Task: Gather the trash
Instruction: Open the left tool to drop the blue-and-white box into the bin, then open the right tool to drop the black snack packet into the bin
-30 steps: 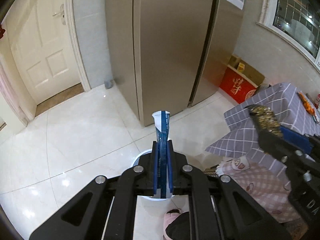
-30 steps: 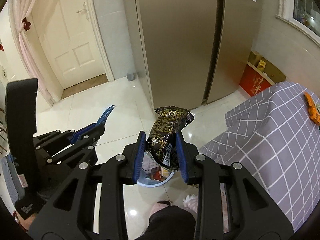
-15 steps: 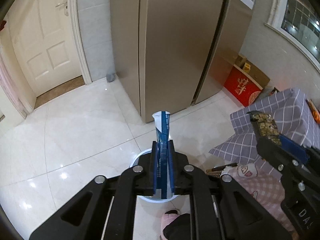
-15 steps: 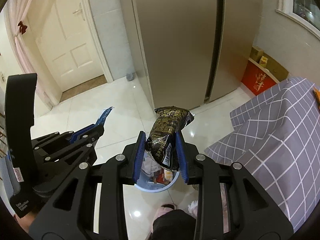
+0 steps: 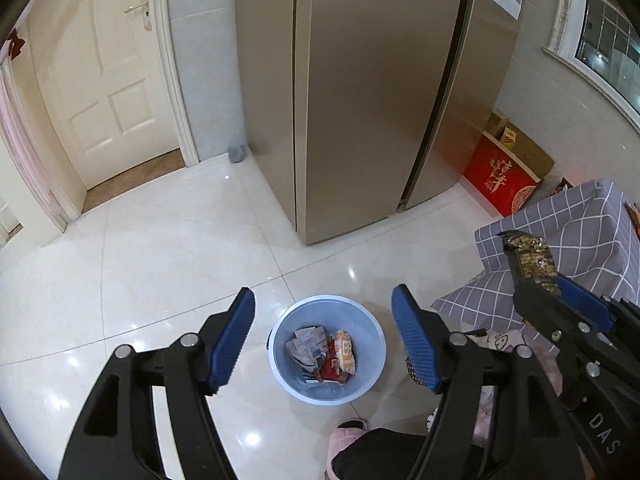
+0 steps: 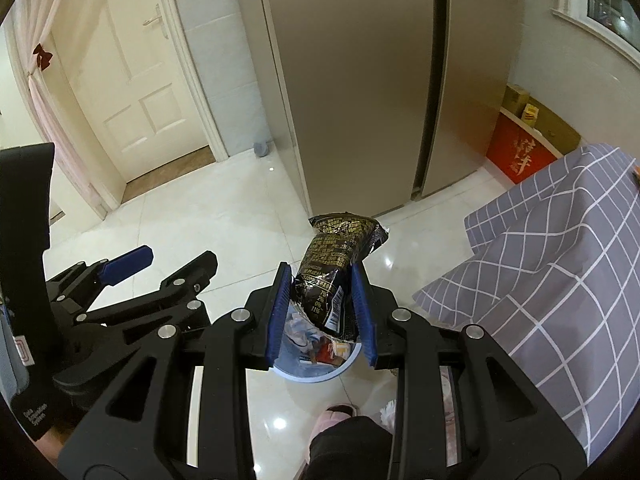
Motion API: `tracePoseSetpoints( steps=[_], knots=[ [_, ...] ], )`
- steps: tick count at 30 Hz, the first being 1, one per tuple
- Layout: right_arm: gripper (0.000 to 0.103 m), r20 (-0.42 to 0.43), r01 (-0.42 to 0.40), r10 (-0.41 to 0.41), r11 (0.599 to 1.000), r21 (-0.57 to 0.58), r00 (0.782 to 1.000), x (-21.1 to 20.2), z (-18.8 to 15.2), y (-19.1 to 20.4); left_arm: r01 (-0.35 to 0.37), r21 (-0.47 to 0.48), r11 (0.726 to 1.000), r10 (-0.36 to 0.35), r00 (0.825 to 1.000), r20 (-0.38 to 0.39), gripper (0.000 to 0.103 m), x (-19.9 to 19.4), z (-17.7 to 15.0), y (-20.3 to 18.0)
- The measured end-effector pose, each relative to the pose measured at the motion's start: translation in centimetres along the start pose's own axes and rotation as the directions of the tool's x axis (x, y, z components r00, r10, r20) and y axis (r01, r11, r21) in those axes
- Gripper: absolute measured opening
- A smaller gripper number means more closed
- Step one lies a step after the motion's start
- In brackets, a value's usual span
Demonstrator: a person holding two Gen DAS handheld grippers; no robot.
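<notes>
A light blue trash bin [image 5: 372,360] stands on the white tile floor with several crumpled wrappers [image 5: 320,354] inside. My left gripper [image 5: 324,312] is open and empty, directly above the bin. My right gripper [image 6: 322,284] is shut on a black and gold snack bag [image 6: 336,268], held upright above the bin's rim [image 6: 308,376]. The bag also shows at the right of the left wrist view [image 5: 530,258]. The left gripper shows at the left of the right wrist view [image 6: 160,264].
A tall brown fridge [image 5: 360,92] stands behind the bin. A table with a grey checked cloth [image 6: 560,260] is at the right. A red box [image 5: 502,180] sits by the wall. A white door [image 5: 104,92] is at the left. A pink slipper [image 5: 346,438] is near the bin.
My left gripper opened and the blue and white wrapper it held is gone from the jaws. The right gripper still holds the snack bag and moved closer over the bin.
</notes>
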State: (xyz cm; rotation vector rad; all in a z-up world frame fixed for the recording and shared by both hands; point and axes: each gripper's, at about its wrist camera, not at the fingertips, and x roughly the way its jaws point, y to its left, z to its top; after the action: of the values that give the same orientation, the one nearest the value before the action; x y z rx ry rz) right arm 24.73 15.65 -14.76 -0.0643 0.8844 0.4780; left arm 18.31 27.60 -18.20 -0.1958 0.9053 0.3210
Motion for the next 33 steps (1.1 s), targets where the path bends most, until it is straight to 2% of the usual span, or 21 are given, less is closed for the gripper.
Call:
tracePoseSetpoints(
  steps=[11, 29, 30, 32, 33],
  knots=[
    [0.031, 0.006, -0.018, 0.018, 1.000, -0.010, 1.000, -0.1, 0.1, 0.6, -0.029, -0.004, 1.000, 0.029, 0.999, 0.025, 0.070, -0.9, -0.1, 0.1],
    [0.033, 0.009, -0.051, 0.052, 0.997, -0.051, 0.999, 1.3, 0.9, 2.8, -0.054, -0.082, 0.995, 0.055, 0.998, 0.010, 0.070, -0.2, -0.1, 3.0],
    [0.035, 0.013, -0.056, 0.056, 0.997, -0.046, 0.998, 1.4, 1.0, 2.8, -0.058, -0.088, 0.994, 0.059, 0.998, 0.010, 0.070, -0.2, -0.1, 3.0],
    [0.060, 0.032, -0.049, 0.050, 0.998, -0.029, 0.998, 1.6, 1.2, 2.7, -0.076, -0.105, 0.992, 0.078, 0.997, 0.010, 0.070, -0.3, -0.1, 3.5],
    [0.065, 0.041, -0.039, 0.039, 0.999, -0.022, 0.998, 1.6, 1.3, 2.6, -0.077, -0.114, 0.991, 0.078, 0.997, 0.009, 0.070, -0.3, 0.0, 3.7]
  ],
)
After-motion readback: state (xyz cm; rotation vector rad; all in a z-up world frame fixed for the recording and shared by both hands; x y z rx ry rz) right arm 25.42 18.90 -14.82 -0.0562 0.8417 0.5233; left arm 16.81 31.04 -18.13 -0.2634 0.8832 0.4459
